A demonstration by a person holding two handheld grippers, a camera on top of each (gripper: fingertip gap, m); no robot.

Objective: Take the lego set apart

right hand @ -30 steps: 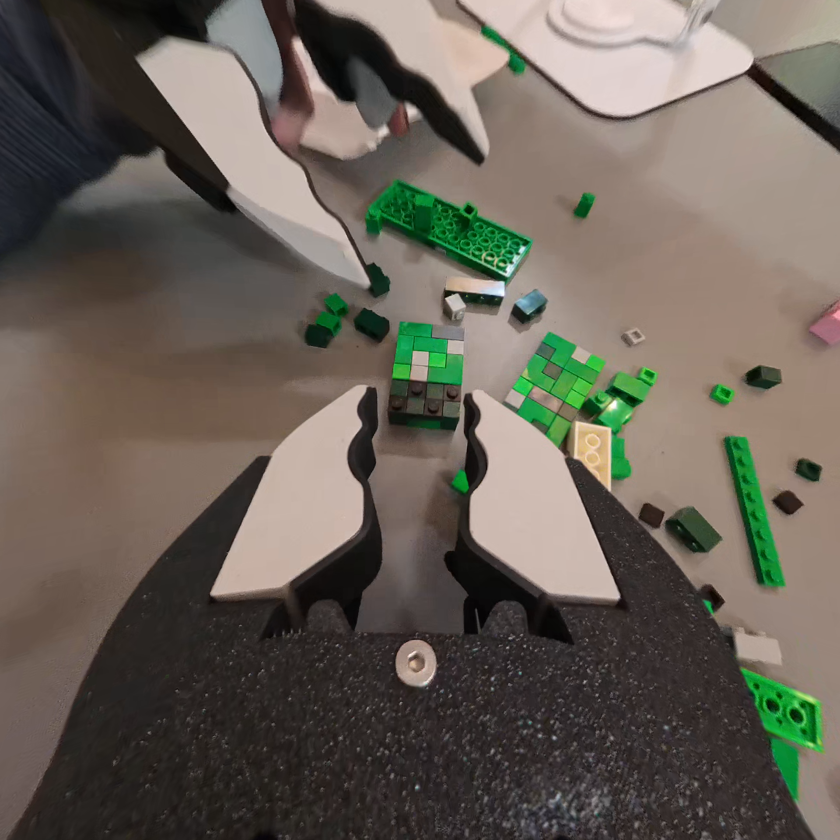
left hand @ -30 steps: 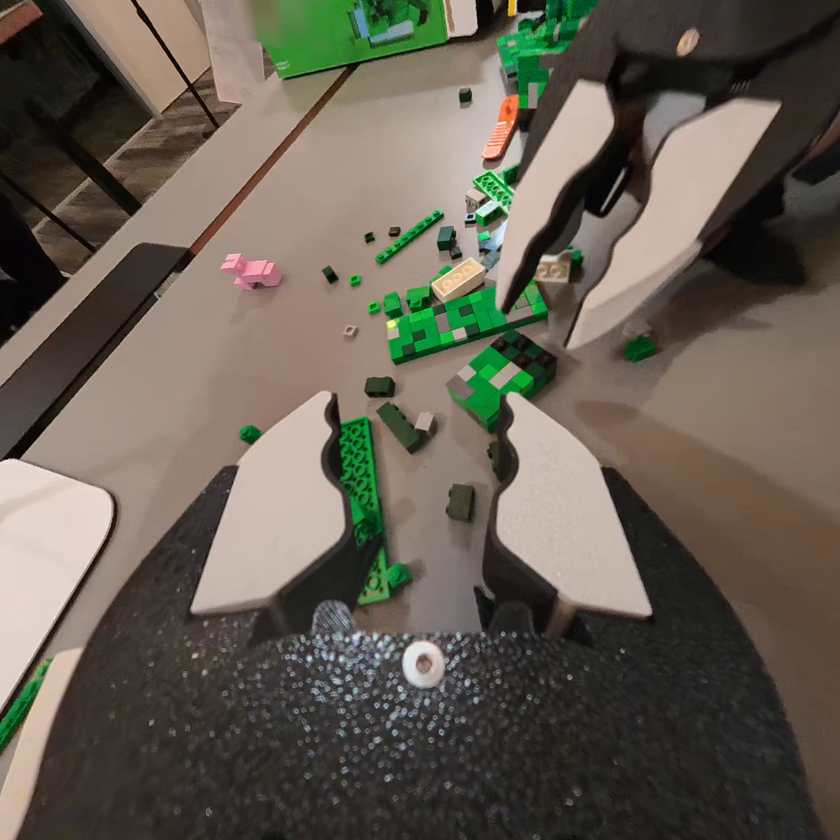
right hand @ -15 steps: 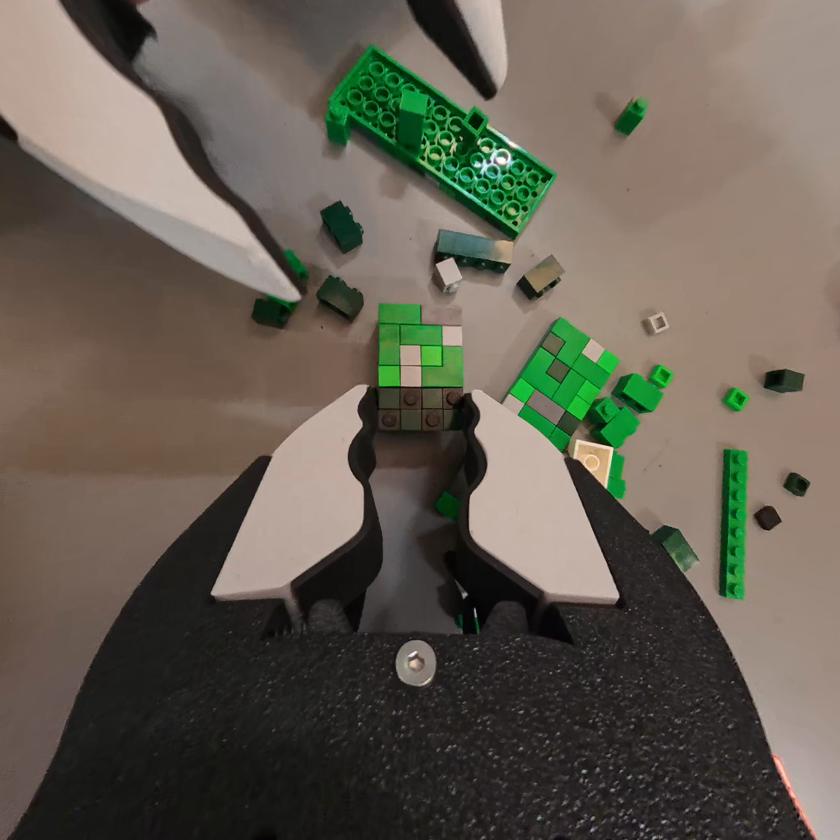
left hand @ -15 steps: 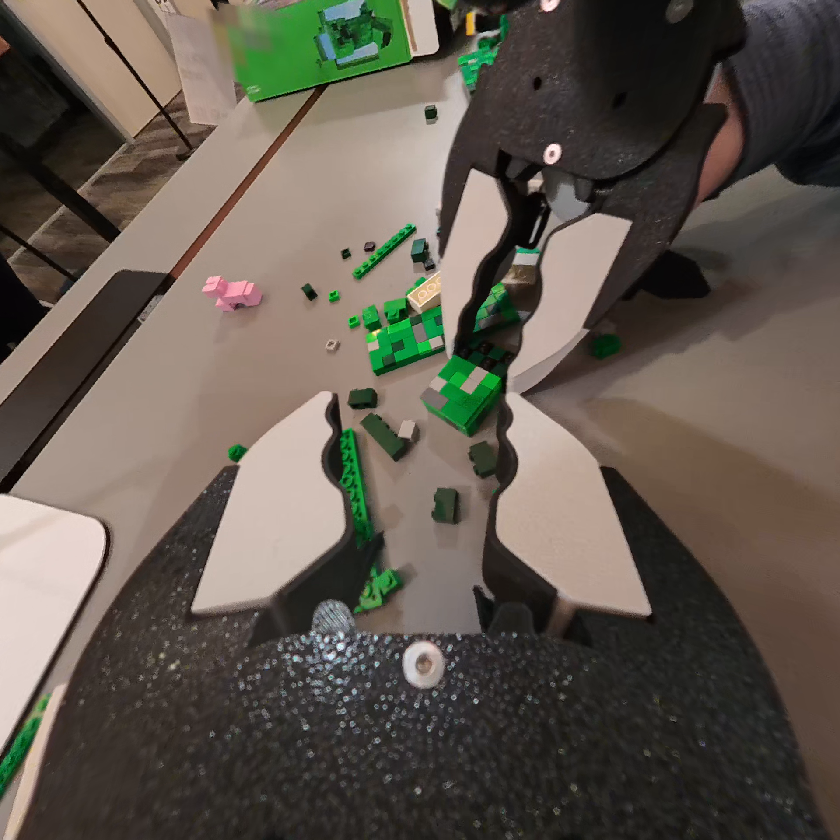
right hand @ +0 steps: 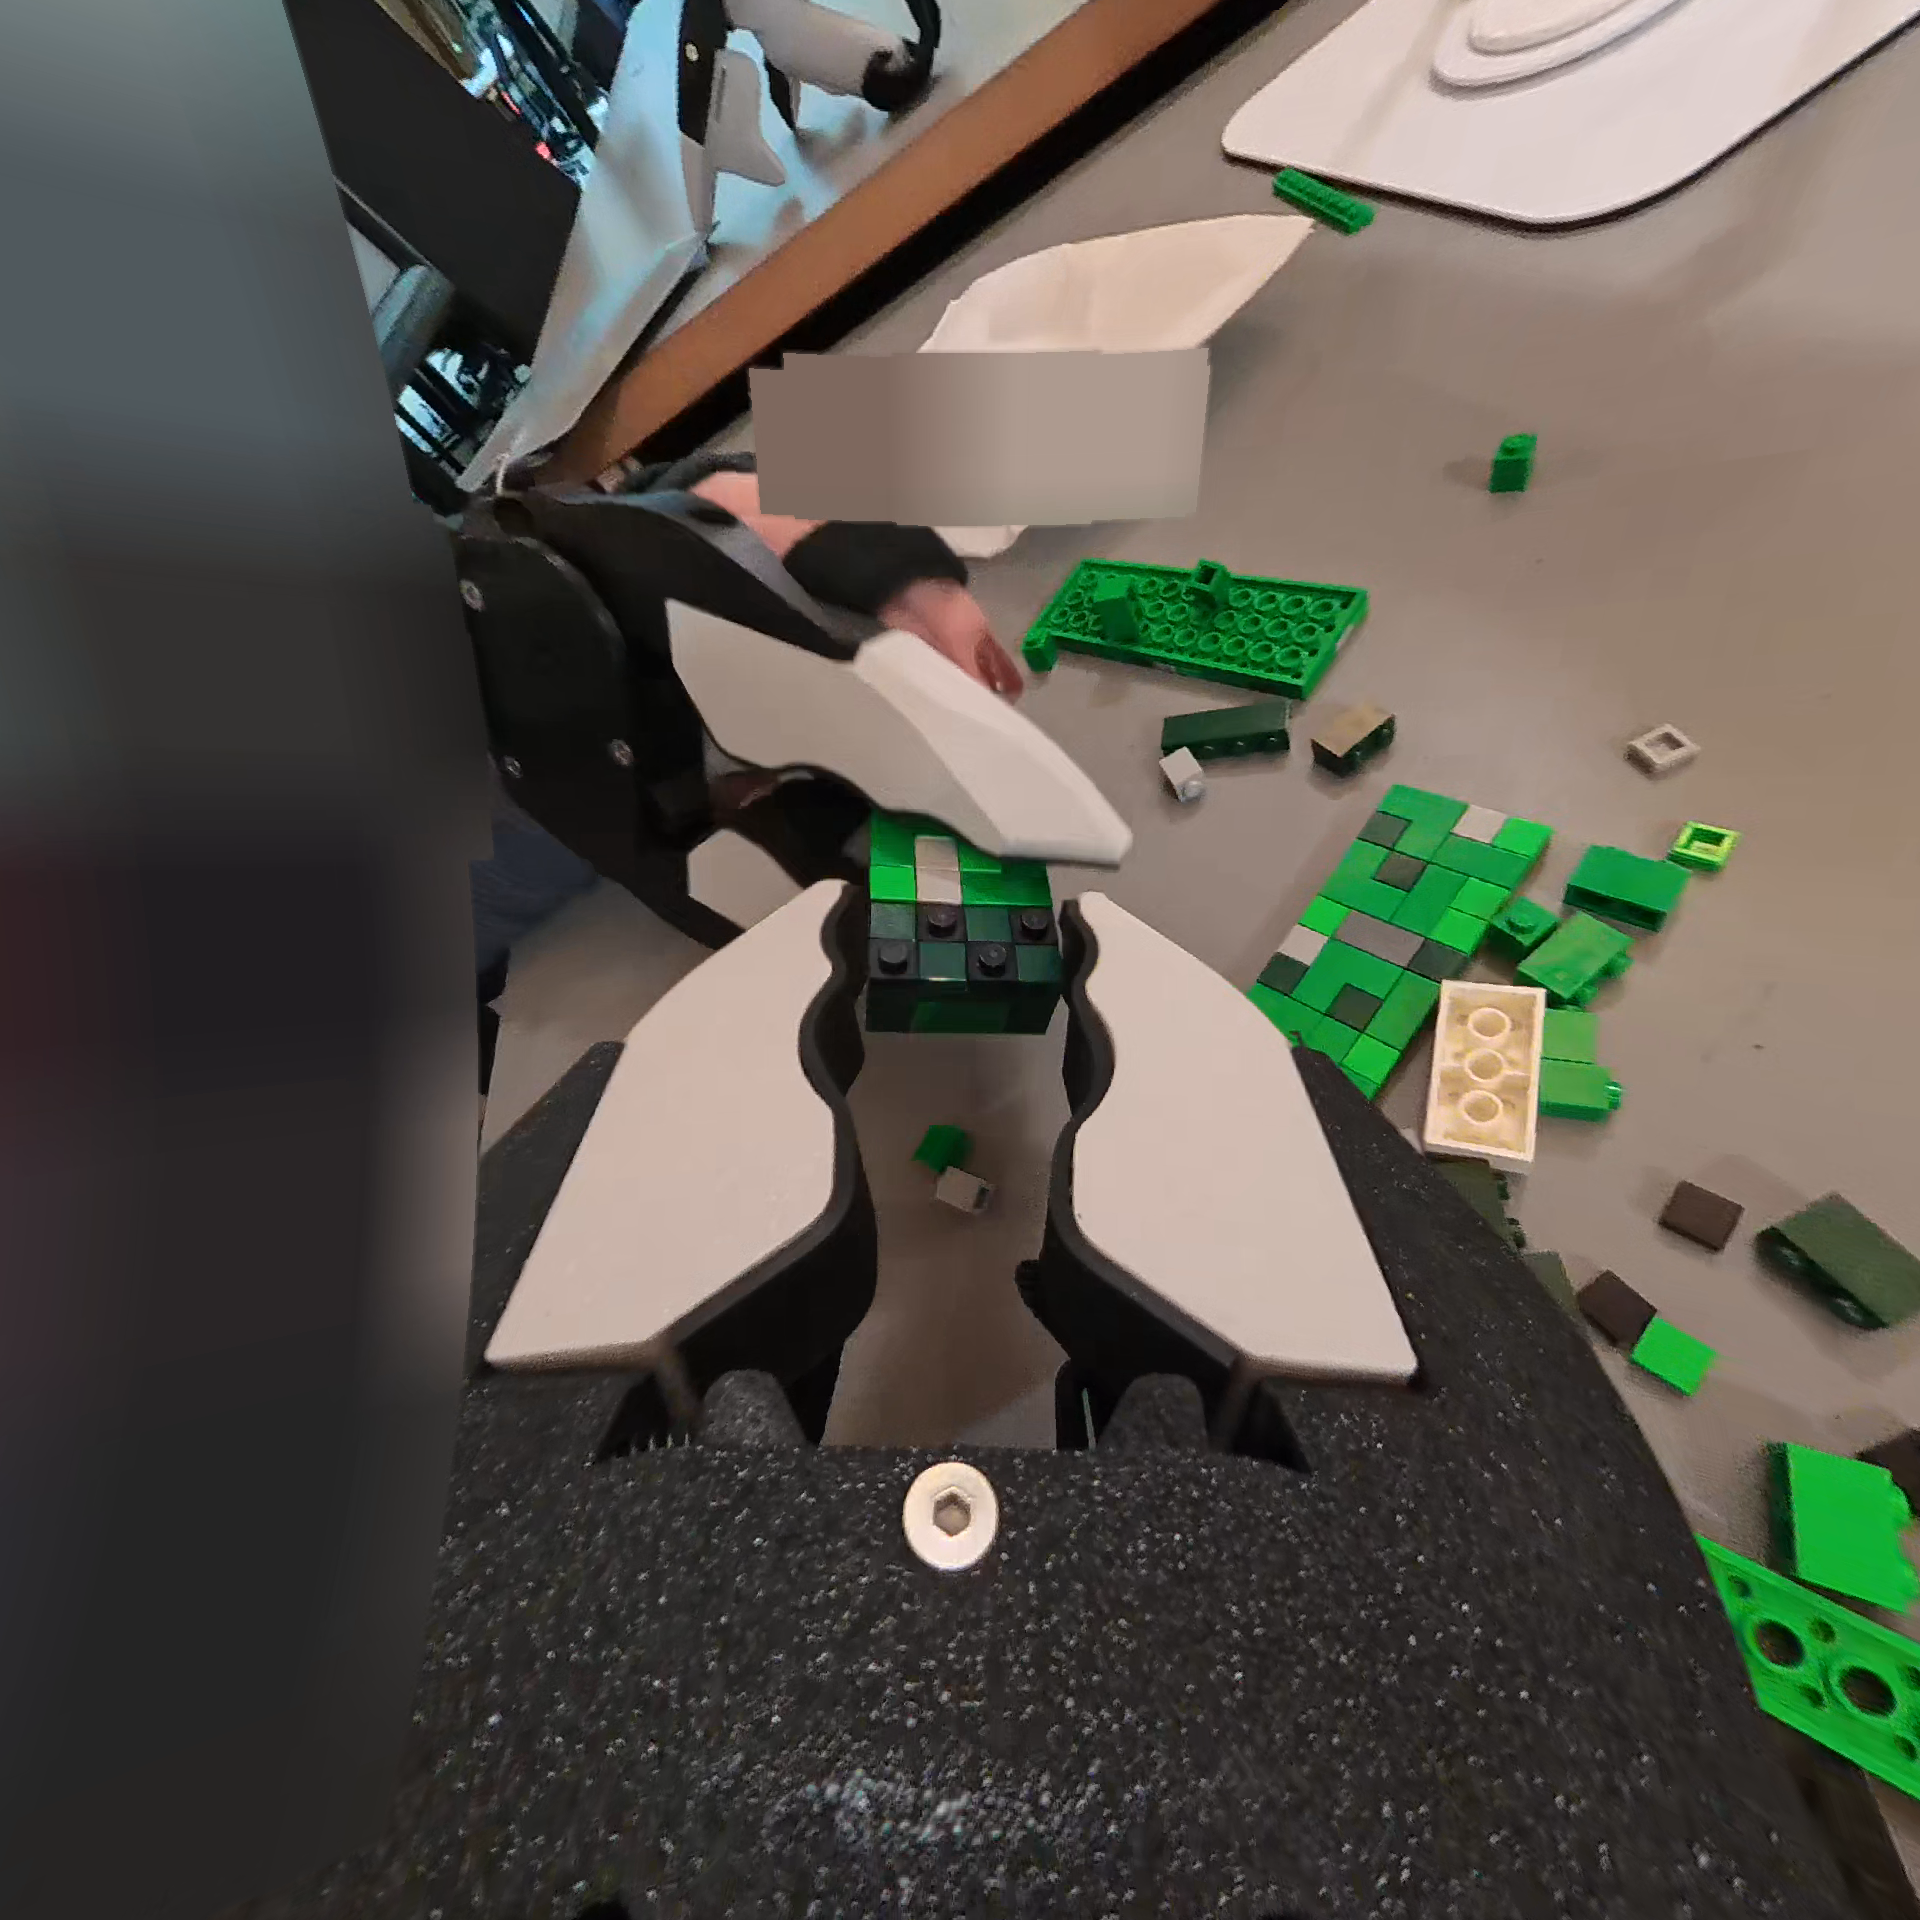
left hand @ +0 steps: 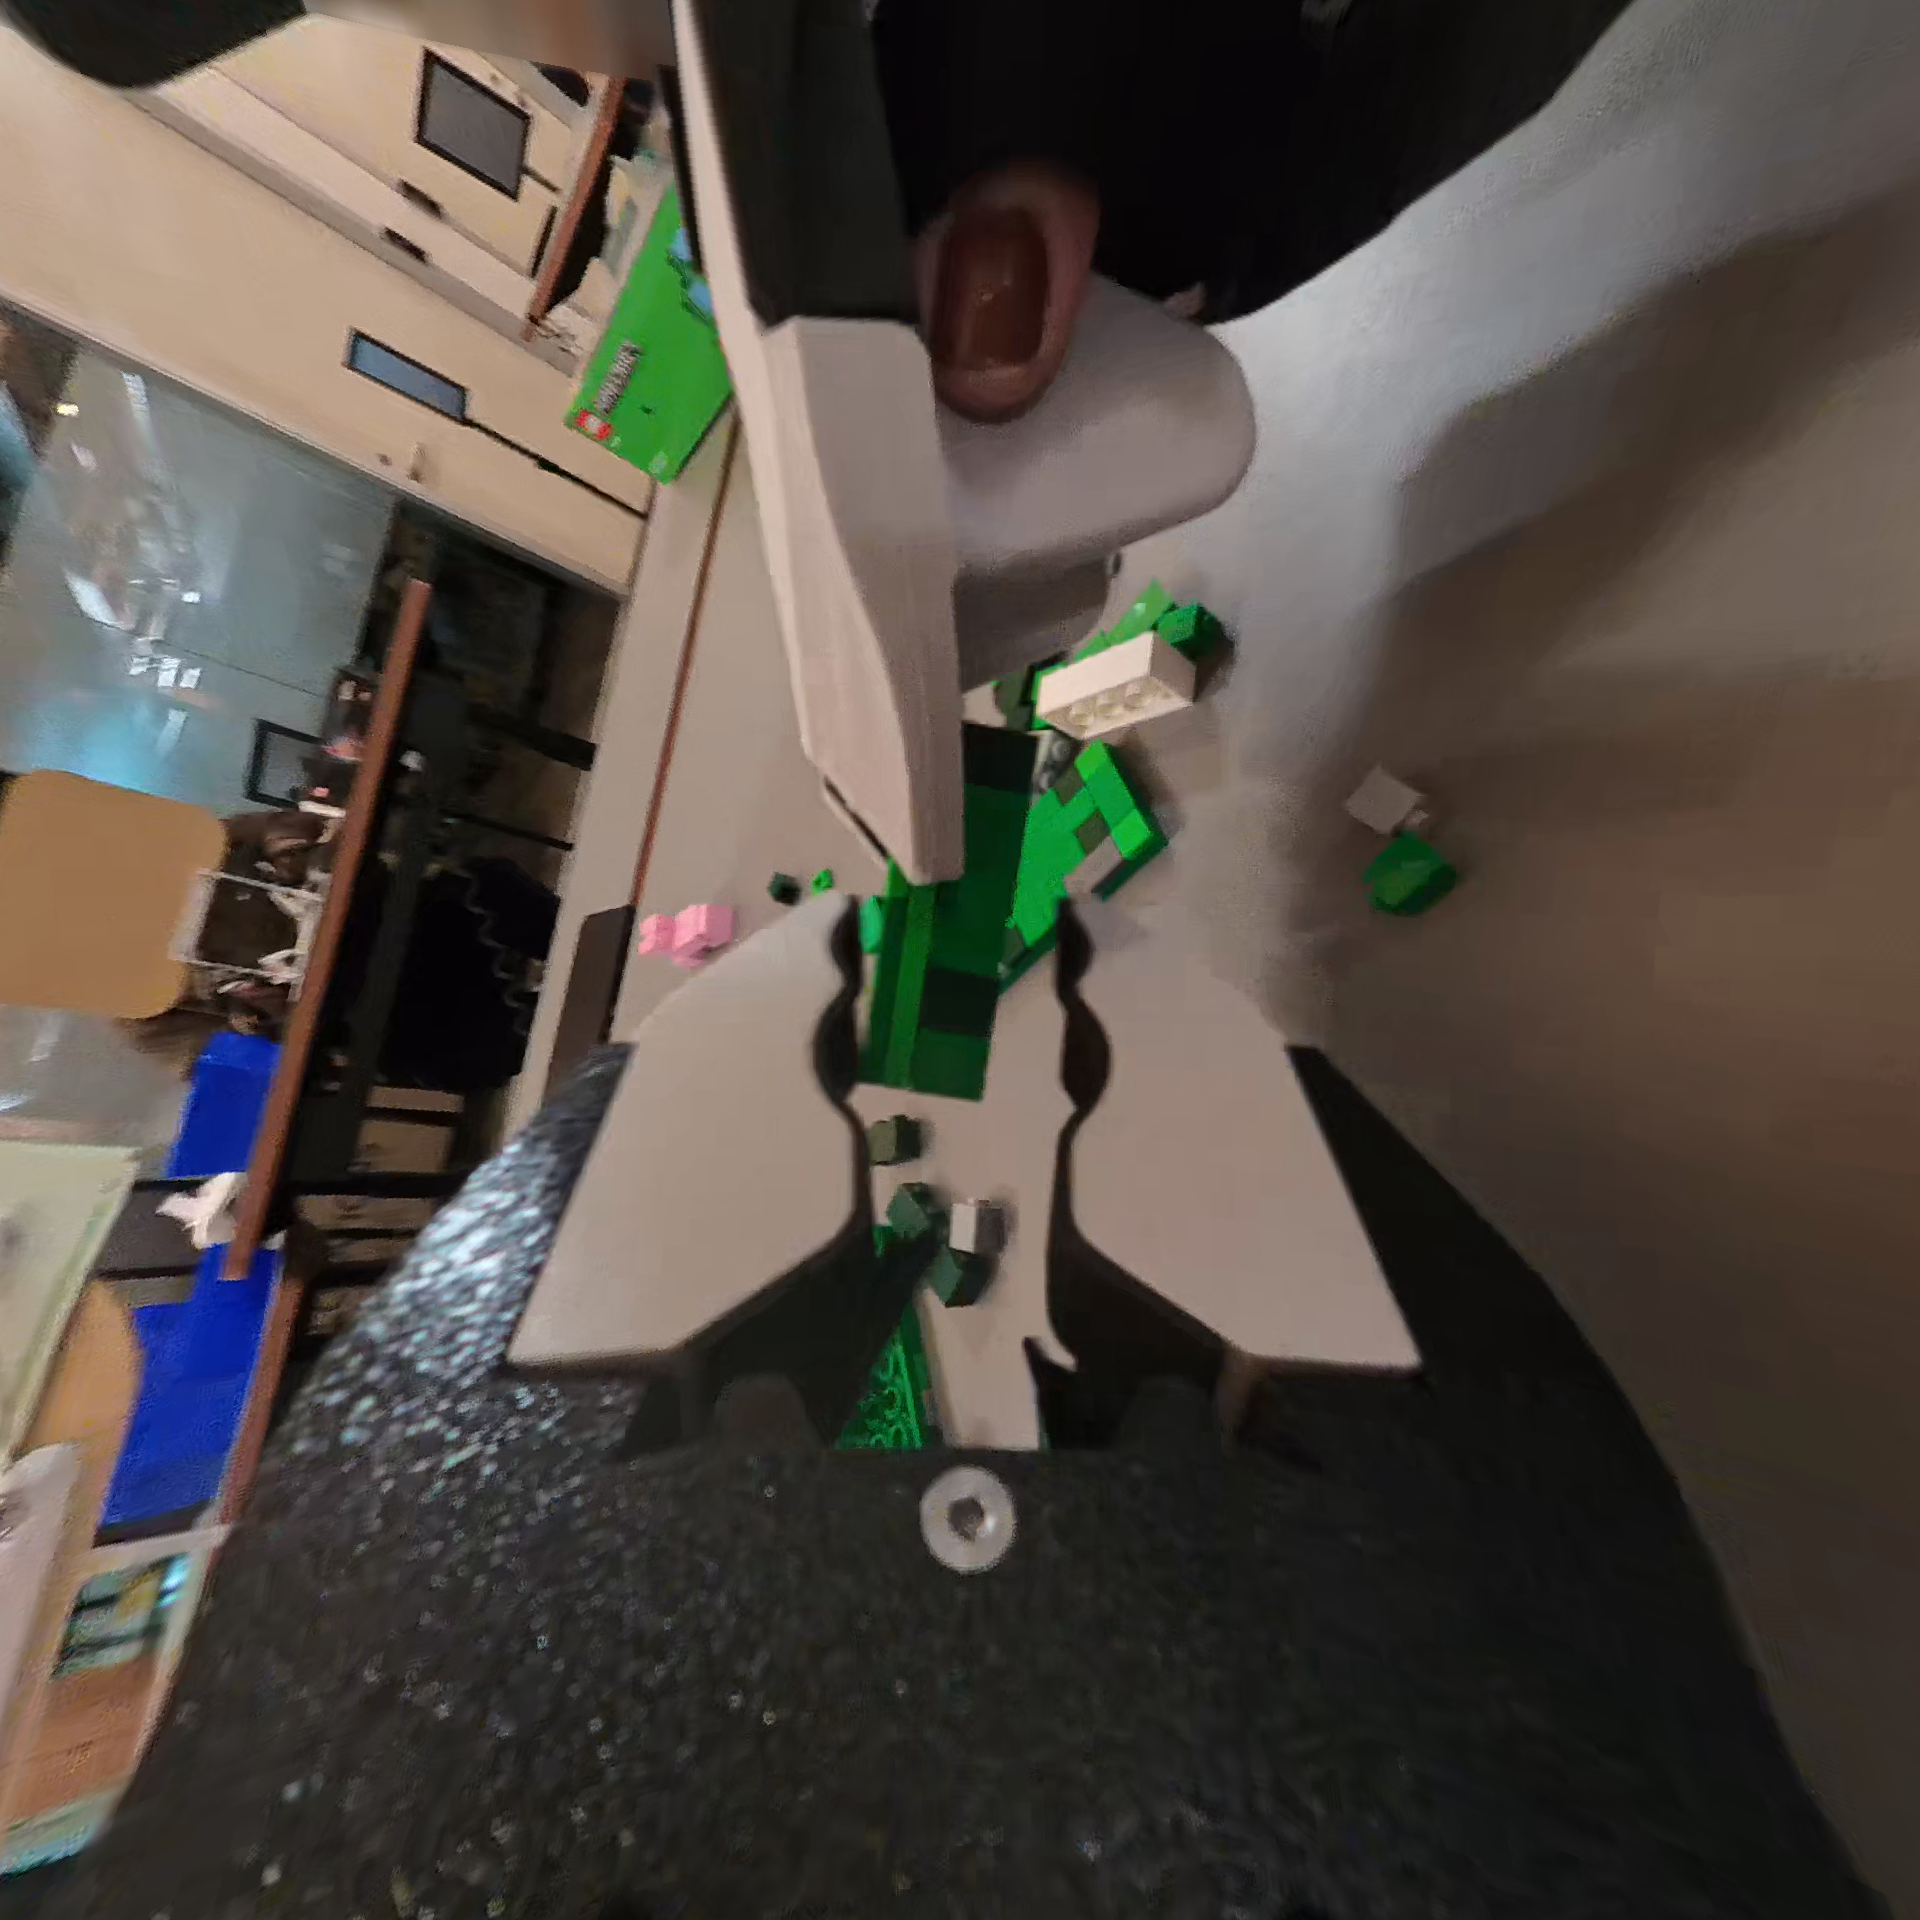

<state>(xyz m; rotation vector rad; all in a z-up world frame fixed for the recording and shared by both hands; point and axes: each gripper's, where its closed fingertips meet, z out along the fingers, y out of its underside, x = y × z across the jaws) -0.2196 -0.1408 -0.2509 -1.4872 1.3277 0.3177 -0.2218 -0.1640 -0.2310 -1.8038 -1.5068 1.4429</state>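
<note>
A green and dark-green lego block (right hand: pixel 961 966) hangs above the grey table, gripped at its sides by my right gripper (right hand: pixel 961 914). My left gripper is rolled on its side. One of its white fingers (right hand: pixel 935 748) lies across the top of the block, and the lower finger is hidden. In the left wrist view the block (left hand: pixel 935 997) sits between the tips of my left gripper (left hand: pixel 956 935), whose jaws have narrowed onto it. A right gripper finger (left hand: pixel 873 665) reaches down onto the block from above.
Loose pieces lie on the table to the right: a flat green mosaic panel (right hand: pixel 1403 914), a cream brick (right hand: pixel 1486 1081), a green baseplate (right hand: pixel 1195 623) and small bricks. A white pad (right hand: pixel 1558 104) is far right. A pink pig (left hand: pixel 691 930) and a green box (left hand: pixel 655 364) stand farther off. The grippers are tip to tip, or close to it. Left tips and right tips are each some 8 cm from the cream brick (right hand: pixel 1486 1081).
My right gripper has lifted the green block off the table. My left gripper has rolled sideways, moved in and narrowed its jaws over the block's top and bottom.
</note>
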